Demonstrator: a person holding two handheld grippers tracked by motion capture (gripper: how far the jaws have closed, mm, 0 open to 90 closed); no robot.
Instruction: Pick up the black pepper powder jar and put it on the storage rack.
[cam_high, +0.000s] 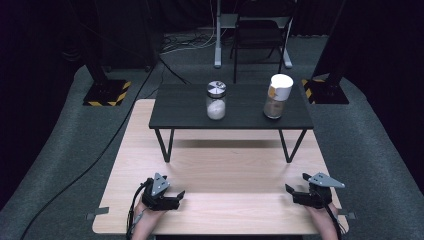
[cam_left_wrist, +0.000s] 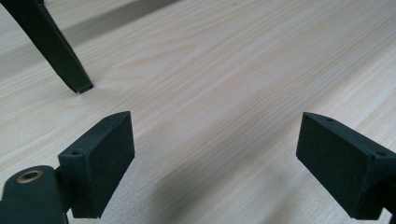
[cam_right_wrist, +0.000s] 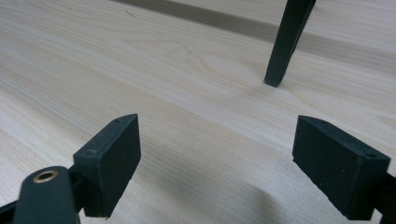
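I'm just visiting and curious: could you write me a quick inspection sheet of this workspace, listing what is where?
Surface: light wooden table, with a small black raised table standing on it.
Job's things: glass jar with metal lid, holding something white, and jar with white cap, both upright on the raised table, apart.
Clutter: nothing seen.
Grippers: left gripper and right gripper rest at the near edge, jaws open, nothing between them.
Cables: a cable trails from the left gripper; more cables cross the floor.
Surroundings: grey carpet, a dark chair, black stands on hazard-striped bases.
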